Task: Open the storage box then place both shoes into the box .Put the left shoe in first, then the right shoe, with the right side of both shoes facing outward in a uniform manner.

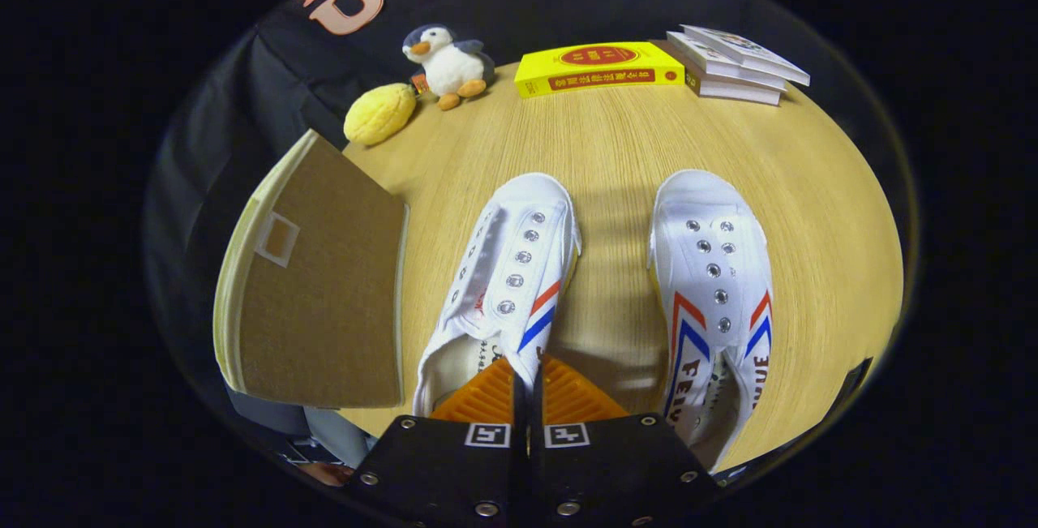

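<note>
On the table (616, 147), two white shoes lie side by side with toes pointing away from the gripper (528, 382). Its fingers are pressed close together, pinching the right wall of the left shoe (507, 276) at the heel opening, where the red and blue stripes run. Apart from it, toward the table's right edge, lies the right shoe (714, 293), untouched. Beside the left shoe, at the table's left edge, stands the box (320, 293), brown with a pale rim and a small window patch; I cannot tell what is inside. Along the far edge sit a yellow plush (379, 113), a penguin toy (448, 64), a yellow book (598, 68) and a stack of pale books (738, 66)
</note>
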A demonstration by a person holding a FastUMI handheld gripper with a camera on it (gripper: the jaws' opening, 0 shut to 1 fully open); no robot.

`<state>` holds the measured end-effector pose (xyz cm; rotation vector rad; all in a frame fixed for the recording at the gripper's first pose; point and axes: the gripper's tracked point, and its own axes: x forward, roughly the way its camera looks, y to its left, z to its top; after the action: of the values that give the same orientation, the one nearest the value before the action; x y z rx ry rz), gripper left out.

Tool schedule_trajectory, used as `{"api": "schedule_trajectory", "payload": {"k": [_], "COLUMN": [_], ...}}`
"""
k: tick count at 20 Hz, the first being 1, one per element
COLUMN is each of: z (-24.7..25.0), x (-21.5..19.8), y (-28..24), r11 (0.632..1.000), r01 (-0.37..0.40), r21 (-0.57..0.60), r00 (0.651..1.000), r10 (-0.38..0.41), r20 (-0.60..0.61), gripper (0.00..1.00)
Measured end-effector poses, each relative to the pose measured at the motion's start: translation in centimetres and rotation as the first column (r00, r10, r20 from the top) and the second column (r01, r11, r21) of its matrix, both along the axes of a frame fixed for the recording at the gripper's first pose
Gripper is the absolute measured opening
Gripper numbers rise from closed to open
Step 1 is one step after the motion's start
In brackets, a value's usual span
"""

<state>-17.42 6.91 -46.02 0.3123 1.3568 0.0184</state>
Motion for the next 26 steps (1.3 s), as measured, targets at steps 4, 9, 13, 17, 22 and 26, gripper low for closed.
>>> {"api": "schedule_trajectory", "payload": {"k": [4,9,13,17,22,26], "z": [-0.4,-2.4,-3.7,-4.0,-2.4,0.4], "x": [0.8,1.7,2.4,2.4,2.4,4.3], "y": [-2.4,-3.2,-2.7,-2.5,-1.1,1.8], "r11": [0.996,0.99,0.991,1.0,0.999,0.986], "r01": [0.015,-0.038,-0.068,-0.016,0.027,0.077], "r21": [-0.091,-0.138,-0.112,-0.024,0.033,0.146], "r00": [1.0,0.998,0.997,1.0,0.999,0.996], "r10": [-0.012,0.045,0.072,0.016,-0.026,-0.082], "r20": [0.028,0.046,0.031,-0.006,-0.021,0.031], "gripper": [0.01,0.03,0.31,0.25,0.03,0.02]}}
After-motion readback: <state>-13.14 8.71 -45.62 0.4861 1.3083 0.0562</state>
